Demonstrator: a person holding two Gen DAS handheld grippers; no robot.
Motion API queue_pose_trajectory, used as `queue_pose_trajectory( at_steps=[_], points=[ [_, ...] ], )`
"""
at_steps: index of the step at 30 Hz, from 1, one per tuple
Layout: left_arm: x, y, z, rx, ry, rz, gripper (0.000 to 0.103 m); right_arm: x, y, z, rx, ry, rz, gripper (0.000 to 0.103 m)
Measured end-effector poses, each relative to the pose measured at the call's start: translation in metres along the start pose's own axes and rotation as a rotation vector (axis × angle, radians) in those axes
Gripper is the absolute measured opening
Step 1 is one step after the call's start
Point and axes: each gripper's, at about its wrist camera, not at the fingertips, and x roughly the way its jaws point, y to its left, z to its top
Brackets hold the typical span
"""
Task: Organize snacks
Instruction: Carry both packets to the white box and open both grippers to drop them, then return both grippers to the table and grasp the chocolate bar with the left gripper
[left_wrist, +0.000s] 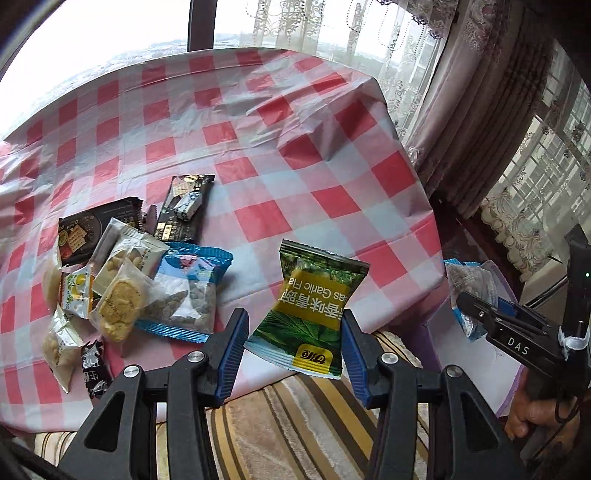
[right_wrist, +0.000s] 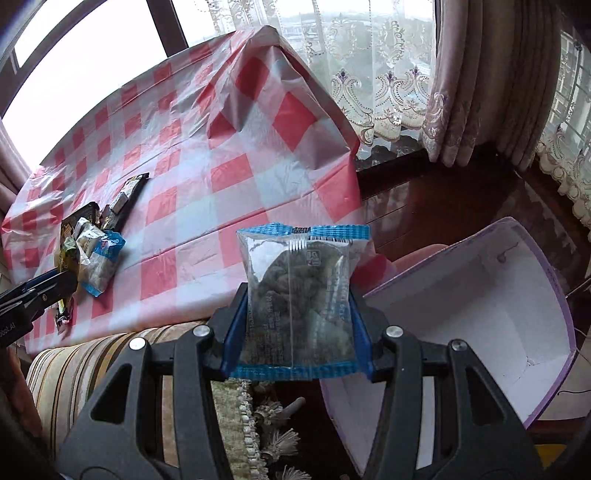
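Note:
My left gripper (left_wrist: 295, 332) is shut on a green garlic-pea packet (left_wrist: 310, 310) and holds it above the table's near edge. A pile of snack packets (left_wrist: 122, 280) lies on the checked tablecloth to its left, with a blue-edged packet (left_wrist: 188, 291) nearest. My right gripper (right_wrist: 297, 314) is shut on a clear blue-edged packet (right_wrist: 299, 299), held off the table's right corner beside an open white box with purple outside (right_wrist: 480, 295). The right gripper also shows at the right of the left wrist view (left_wrist: 476, 310).
The red-and-white checked tablecloth (left_wrist: 280, 147) covers the table. A striped cushion (left_wrist: 295, 424) lies below the near edge. Lace curtains (right_wrist: 461, 92) and a dark wooden sill (right_wrist: 424, 192) stand to the right. A black packet (left_wrist: 184, 206) lies behind the pile.

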Motion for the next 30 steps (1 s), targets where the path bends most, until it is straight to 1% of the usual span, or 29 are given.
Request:
queue_pose_trajectory(
  at_steps=[6,7,8,12,14,18,20,21,23,27,30],
  points=[
    [0.034,-0.077,0.003,0.127,0.092,-0.134,0.05,0.004,-0.06,-0.012,0.103,0.016,-0.089,0.054],
    [0.04,-0.089,0.003,0.144,0.112,-0.157,0.05,0.005,-0.066,-0.013,0.113,0.019,-0.103,0.054],
    [0.046,-0.099,0.002,0.158,0.129,-0.175,0.05,0.006,-0.071,-0.016,0.131,0.004,-0.147,0.054],
    [0.065,-0.136,-0.003,0.215,0.199,-0.23,0.05,0.008,-0.089,-0.021,0.157,0.011,-0.201,0.054],
    [0.071,-0.148,-0.006,0.233,0.222,-0.25,0.05,0.01,-0.094,-0.022,0.162,0.022,-0.214,0.054],
    [0.081,-0.157,-0.009,0.243,0.261,-0.26,0.052,0.011,-0.101,-0.021,0.171,0.026,-0.228,0.055],
    [0.084,-0.158,-0.01,0.238,0.282,-0.28,0.053,0.009,-0.102,-0.02,0.168,0.025,-0.234,0.055],
    [0.085,-0.157,-0.01,0.231,0.29,-0.285,0.054,0.009,-0.102,-0.019,0.17,0.023,-0.235,0.055],
    [0.085,-0.152,-0.01,0.205,0.303,-0.293,0.061,0.006,-0.101,-0.02,0.172,0.022,-0.236,0.055],
    [0.077,-0.139,-0.009,0.151,0.263,-0.332,0.063,0.004,-0.098,-0.018,0.177,0.013,-0.226,0.06],
    [0.065,-0.132,-0.007,0.158,0.22,-0.33,0.063,0.002,-0.091,-0.016,0.179,0.007,-0.206,0.061]
  ],
)
